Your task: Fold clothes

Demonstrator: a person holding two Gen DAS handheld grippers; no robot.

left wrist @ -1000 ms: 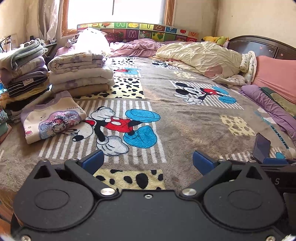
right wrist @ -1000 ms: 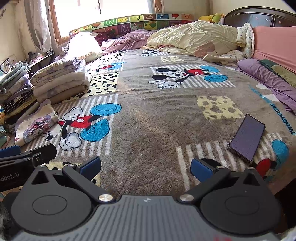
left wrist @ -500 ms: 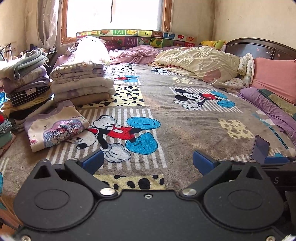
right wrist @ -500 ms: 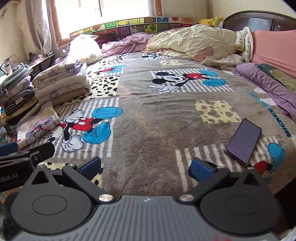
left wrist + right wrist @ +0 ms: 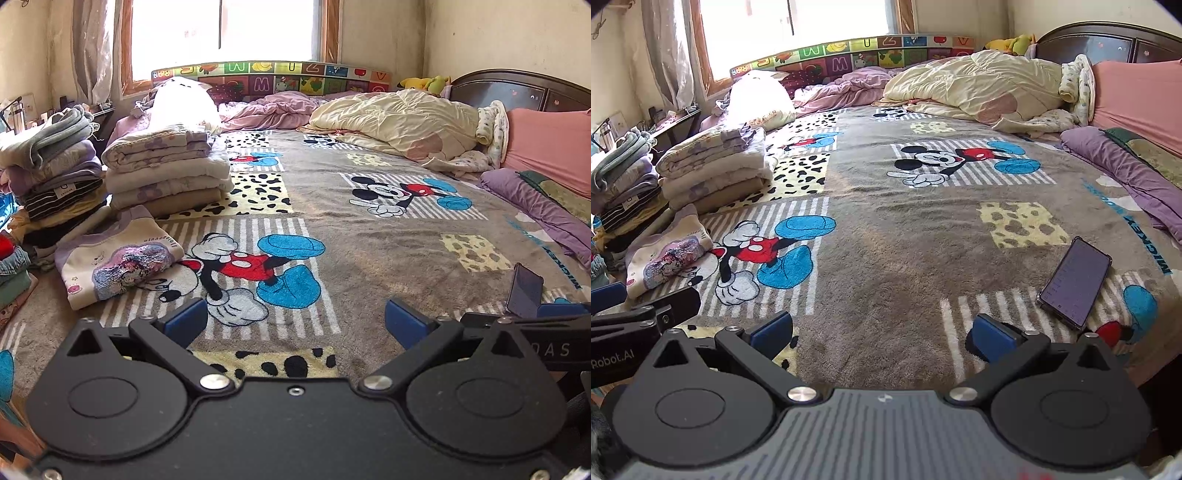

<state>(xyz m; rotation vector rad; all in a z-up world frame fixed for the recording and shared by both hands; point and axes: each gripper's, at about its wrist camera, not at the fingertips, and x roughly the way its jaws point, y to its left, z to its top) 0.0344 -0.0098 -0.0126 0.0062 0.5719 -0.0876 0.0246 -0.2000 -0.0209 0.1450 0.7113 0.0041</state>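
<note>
Sunlit from a window at the top of both views, a bedroom holds a wide bed covered by a grey cartoon-mouse blanket (image 5: 369, 240). Both tools hover over its near edge: the left gripper (image 5: 293, 321) and the right gripper (image 5: 881, 332) each have their blue pads spread wide, with nothing between them.

Most of the folding looks finished. A folded sweatshirt (image 5: 118, 258) with a sequin print lies at centre left, just in front of a neat stack of folded quilted garments (image 5: 166, 170); a second pile of folded clothes (image 5: 48, 166) sits at the far left edge. No loose garment lies on the open middle of the blanket, so the next piece to fold would have to be fetched; I cannot tell from where. A crumpled cream duvet (image 5: 399, 122) and a lilac sheet (image 5: 273, 110) lie unfolded at the upper part of the frame. A phone (image 5: 1075, 282) rests face-up at lower right.

Compared with a second ago, both cameras have tilted up slightly, showing more window and wall; the clothes and phone have not moved.
</note>
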